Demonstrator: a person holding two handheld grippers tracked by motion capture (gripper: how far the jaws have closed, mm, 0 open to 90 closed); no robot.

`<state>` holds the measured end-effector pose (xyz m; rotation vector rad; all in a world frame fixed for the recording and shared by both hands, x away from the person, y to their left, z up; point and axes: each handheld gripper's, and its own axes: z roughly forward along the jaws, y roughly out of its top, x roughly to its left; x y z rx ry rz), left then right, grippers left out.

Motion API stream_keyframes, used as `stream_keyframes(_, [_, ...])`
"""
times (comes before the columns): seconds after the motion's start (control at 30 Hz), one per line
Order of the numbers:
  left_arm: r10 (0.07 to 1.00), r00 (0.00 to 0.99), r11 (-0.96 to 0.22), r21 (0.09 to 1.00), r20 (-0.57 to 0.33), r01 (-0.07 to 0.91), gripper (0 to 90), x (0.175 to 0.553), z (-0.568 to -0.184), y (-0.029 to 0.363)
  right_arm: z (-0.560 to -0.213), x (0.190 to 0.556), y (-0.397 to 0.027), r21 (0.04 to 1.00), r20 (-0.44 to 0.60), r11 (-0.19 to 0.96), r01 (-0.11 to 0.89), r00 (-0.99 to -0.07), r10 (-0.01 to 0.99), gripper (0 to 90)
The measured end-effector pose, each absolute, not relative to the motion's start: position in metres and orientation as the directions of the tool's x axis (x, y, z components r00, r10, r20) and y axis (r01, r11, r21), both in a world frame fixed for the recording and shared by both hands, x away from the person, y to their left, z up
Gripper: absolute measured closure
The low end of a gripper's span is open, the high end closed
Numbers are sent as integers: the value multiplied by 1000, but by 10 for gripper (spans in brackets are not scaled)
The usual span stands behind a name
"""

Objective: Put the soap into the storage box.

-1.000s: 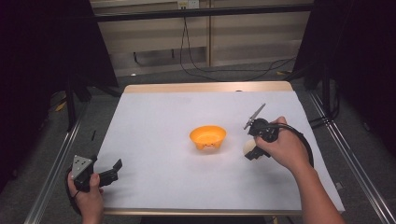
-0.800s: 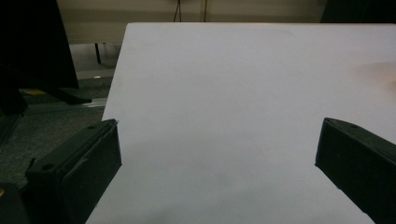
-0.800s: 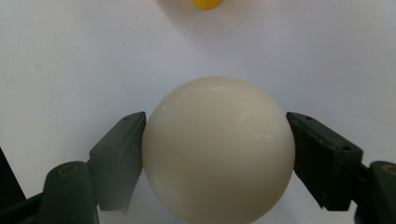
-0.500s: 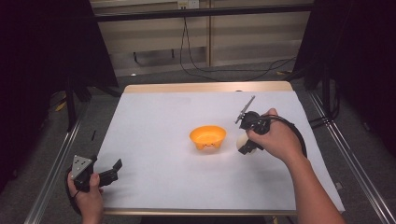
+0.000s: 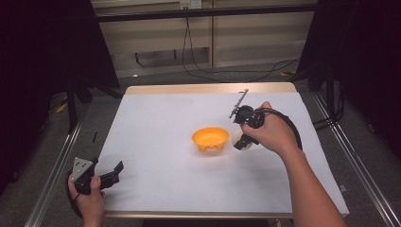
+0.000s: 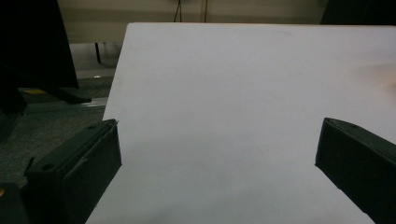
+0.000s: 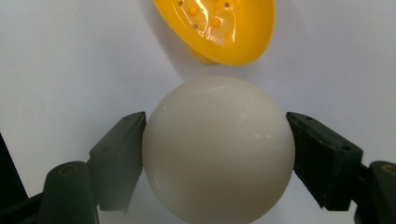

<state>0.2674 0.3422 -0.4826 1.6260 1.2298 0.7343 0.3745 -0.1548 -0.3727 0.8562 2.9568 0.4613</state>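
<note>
We are seeing one orange bowl (image 5: 210, 139) sitting near the middle of the white table (image 5: 156, 123), and we are using it as our landmark. One white ball (image 7: 218, 149) is being held just to the right of the bowl, pinched between the two black jaws of the right gripper (image 5: 242, 142), which are pressing against its two sides; in the right gripper view the ball is sitting just short of the bowl's rim, and the bowl is showing small holes in its bottom. The person's right hand (image 5: 272, 133) is wrapping around that gripper, with its cable looping beside the wrist. Well away from the bowl, toward the near left corner of the table, the left hand (image 5: 87, 201) is holding the left gripper (image 5: 116, 171); its two jaws are standing wide apart and gripping nothing, with bare table showing between them in the left gripper view. So we are counting one bowl, one ball, two grippers and two hands.
</note>
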Motion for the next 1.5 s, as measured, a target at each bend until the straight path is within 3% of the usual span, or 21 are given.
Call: stream_keyframes(1.5, [946, 313, -44, 924, -84, 381, 0, 267, -483, 343, -374, 415, -83, 303, 32, 860, 412, -906, 423, 234])
